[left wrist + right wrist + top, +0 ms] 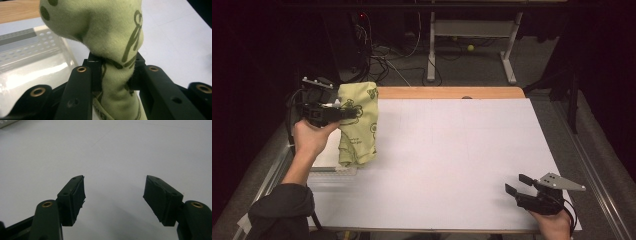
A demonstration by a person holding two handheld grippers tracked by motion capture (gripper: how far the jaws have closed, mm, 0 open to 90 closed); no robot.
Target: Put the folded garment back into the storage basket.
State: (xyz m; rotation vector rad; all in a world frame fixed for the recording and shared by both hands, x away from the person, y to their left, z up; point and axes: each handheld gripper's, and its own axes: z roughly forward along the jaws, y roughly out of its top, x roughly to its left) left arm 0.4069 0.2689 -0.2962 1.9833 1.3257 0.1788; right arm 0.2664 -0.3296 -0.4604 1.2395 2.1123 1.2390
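The left gripper (pixel 343 114) clamps a green printed cloth (pixel 360 122) above the white table (pixel 452 155). The right gripper (pixel 518 184) rests there, its 2 jaws apart with nothing between

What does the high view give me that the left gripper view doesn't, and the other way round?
High view alone: the whole green cloth hanging from the left tool above the white table, and the right tool open, low at the near right. Left gripper view alone: the pads pinching the bunched fabric, and a clear plastic tray beside it. Both: cloth held, white tabletop.
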